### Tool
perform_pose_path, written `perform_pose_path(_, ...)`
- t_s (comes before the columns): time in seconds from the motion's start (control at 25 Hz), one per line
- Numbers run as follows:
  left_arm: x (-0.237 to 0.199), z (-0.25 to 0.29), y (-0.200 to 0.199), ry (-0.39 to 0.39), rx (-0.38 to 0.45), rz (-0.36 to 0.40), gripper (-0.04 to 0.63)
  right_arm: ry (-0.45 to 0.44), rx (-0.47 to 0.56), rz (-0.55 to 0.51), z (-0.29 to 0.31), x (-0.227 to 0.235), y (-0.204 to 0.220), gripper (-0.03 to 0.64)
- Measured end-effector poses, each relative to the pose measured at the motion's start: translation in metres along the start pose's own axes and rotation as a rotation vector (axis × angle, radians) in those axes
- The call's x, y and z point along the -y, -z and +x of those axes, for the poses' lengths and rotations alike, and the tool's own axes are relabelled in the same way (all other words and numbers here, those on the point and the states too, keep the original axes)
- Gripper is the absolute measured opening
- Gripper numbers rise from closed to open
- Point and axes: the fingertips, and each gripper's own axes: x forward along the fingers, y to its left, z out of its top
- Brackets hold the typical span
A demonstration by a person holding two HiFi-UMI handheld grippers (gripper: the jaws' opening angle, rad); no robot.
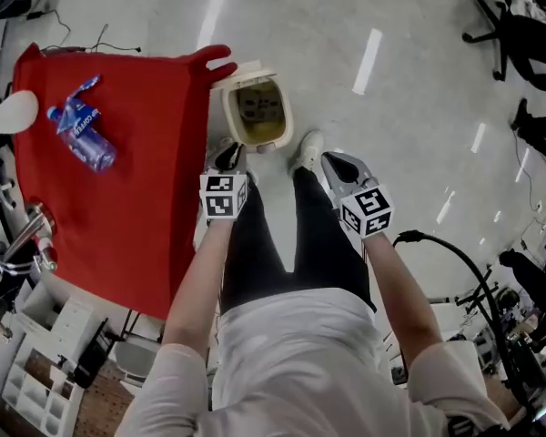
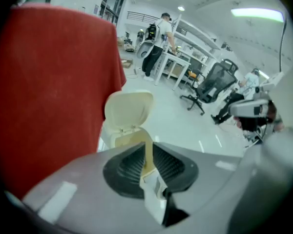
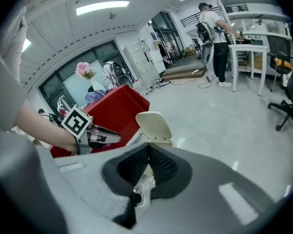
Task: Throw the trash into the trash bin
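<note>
The cream trash bin (image 1: 257, 112) stands on the floor with its lid up, beside the corner of the red-clothed table (image 1: 155, 189); something dark lies inside it. A crushed blue plastic bottle (image 1: 82, 127) lies on the cloth at the far left. My left gripper (image 1: 228, 157) hangs just short of the bin. Its jaws stand a narrow slit apart with nothing in them, and the bin (image 2: 128, 111) shows beyond the left gripper (image 2: 147, 147). My right gripper (image 1: 338, 165) is off to the bin's right. The right gripper (image 3: 147, 152) has its pads together, empty, facing the bin (image 3: 154, 126).
My own legs and white shoe (image 1: 307, 148) stand right by the bin. Black office chairs (image 1: 519, 25) and a black cable (image 1: 455, 262) are on the right floor. Shelves and clutter (image 1: 36, 335) crowd the table's near-left side. A person (image 2: 156, 43) works at a distant bench.
</note>
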Motion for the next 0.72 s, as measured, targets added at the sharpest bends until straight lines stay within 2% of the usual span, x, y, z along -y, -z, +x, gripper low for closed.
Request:
perform_pose_path(0.36, 0.026, -0.071, -0.037, 0.012, 0.042, 0.029, 0.009, 0.005, 0.026, -0.040, -0.040, -0.024, -0.037, 0.002)
perform_pose_path(0.72, 0.042, -0.133, -0.069, 0.026, 0.069, 0.079, 0.008, 0.006, 0.068, -0.045, -0.077, -0.048, -0.076, 0.002)
